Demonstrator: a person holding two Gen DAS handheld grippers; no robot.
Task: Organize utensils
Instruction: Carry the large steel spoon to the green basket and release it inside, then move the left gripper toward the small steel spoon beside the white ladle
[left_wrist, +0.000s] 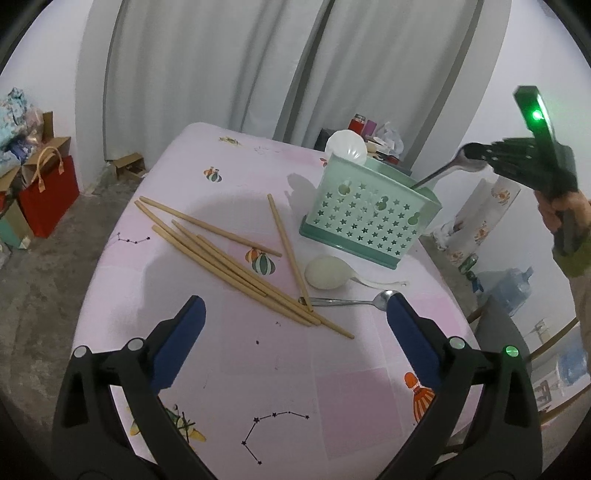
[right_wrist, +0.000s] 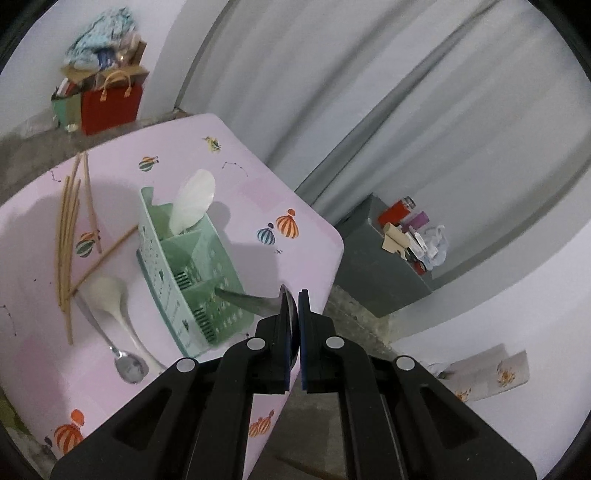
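A green utensil caddy (left_wrist: 365, 218) (right_wrist: 188, 269) stands on the pink table (left_wrist: 280, 387). A white rice paddle (left_wrist: 347, 144) (right_wrist: 194, 203) stands in its far compartment. My right gripper (right_wrist: 294, 295) (left_wrist: 495, 157) is shut on the bowl of a metal spoon (left_wrist: 448, 168) (right_wrist: 247, 301), whose handle dips into the caddy's near compartment. Several wooden chopsticks (left_wrist: 236, 264) (right_wrist: 68, 236), a white spoon (left_wrist: 328, 277) (right_wrist: 110, 299) and a second metal spoon (left_wrist: 351, 301) (right_wrist: 123, 360) lie on the table. My left gripper (left_wrist: 295, 317) is open and empty, above the table in front of them.
A red gift bag (left_wrist: 48, 195) (right_wrist: 110, 101) and boxes sit on the floor at the left. A grey stand (right_wrist: 384, 273) with small items is behind the table. A water jug (left_wrist: 506, 288) stands at the right.
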